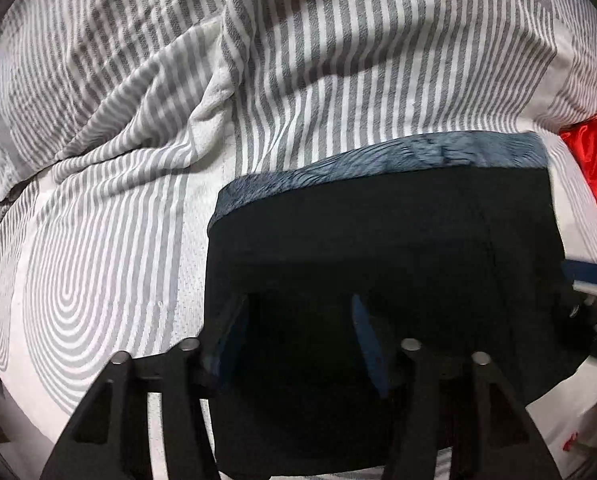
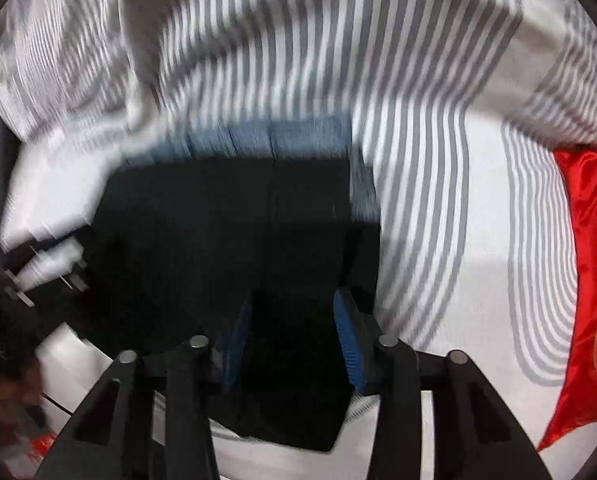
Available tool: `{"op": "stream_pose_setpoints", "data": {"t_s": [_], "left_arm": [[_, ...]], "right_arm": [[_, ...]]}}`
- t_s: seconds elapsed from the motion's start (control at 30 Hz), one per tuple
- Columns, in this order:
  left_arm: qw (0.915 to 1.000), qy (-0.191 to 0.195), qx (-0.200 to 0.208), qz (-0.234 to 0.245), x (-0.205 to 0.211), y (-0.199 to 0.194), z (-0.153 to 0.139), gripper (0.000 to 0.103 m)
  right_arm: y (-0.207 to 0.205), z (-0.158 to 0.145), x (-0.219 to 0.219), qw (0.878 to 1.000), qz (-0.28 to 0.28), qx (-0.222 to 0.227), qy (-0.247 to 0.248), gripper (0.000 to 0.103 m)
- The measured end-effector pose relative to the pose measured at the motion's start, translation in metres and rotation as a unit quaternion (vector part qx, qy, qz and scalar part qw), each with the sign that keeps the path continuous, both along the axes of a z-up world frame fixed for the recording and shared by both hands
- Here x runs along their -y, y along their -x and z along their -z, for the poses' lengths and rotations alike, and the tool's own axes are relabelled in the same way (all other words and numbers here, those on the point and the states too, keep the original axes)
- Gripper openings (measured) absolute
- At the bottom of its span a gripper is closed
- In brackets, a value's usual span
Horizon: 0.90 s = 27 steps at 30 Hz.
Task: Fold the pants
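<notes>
We saw the pants [image 1: 378, 248], dark w/ a blue-grey band along the far end, lying folded on the bed [image 1: 98, 280], on its grey-striped sheet. Left hand-held gripper [image 1: 302, 320] pointed down over them, jaws apart, nothing pinched. Right hand-held gripper [image 2: 294, 320] likewise over the pants, blue pads apart, view blurred. A red cushion [image 2: 586, 280] lay toward the bed's right edge.

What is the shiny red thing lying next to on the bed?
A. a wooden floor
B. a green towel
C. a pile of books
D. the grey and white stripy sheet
D: the red satin cloth lies at the edge of the stripy sheet.
</notes>
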State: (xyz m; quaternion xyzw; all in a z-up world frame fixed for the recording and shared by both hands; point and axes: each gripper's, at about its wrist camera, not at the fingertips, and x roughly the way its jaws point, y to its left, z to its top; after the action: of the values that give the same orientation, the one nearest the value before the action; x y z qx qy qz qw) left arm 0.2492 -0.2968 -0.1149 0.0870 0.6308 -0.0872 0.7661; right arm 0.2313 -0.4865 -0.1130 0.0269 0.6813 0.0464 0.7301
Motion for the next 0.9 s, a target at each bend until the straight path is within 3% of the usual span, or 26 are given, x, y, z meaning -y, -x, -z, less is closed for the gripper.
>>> {"op": "stream_pose_setpoints", "data": {"t_s": [0.2,0.3,0.4,0.57,0.77,0.9], "left_arm": [[0.9999,0.003,0.01,-0.004,0.0,0.003,0.005,0.057],[0.9999,-0.005,0.002,-0.013,-0.004,-0.001,0.001,0.067],[0.9995,0.002,-0.017,-0.025,-0.008,-0.006,-0.002,0.067],[0.9993,-0.015,-0.03,-0.017,-0.008,-0.001,-0.01,0.067],[0.9996,-0.01,-0.027,-0.004,-0.005,0.01,-0.029,0.067],[0.9988,-0.018,-0.044,0.011,0.003,0.02,-0.022,0.067]], "right_arm": [[0.002,0.005,-0.007,0.999,-0.005,0.027,0.026,0.061],[-0.001,0.008,0.0,0.998,0.022,0.015,0.052,0.089],[-0.004,0.013,0.022,0.995,0.096,-0.018,-0.002,0.09],[-0.004,0.004,0.011,0.997,0.064,-0.019,0.024,0.091],[0.001,-0.015,0.011,0.997,0.064,-0.022,0.045,0.091],[0.014,-0.028,0.008,0.996,0.058,-0.013,0.061,0.091]]}}
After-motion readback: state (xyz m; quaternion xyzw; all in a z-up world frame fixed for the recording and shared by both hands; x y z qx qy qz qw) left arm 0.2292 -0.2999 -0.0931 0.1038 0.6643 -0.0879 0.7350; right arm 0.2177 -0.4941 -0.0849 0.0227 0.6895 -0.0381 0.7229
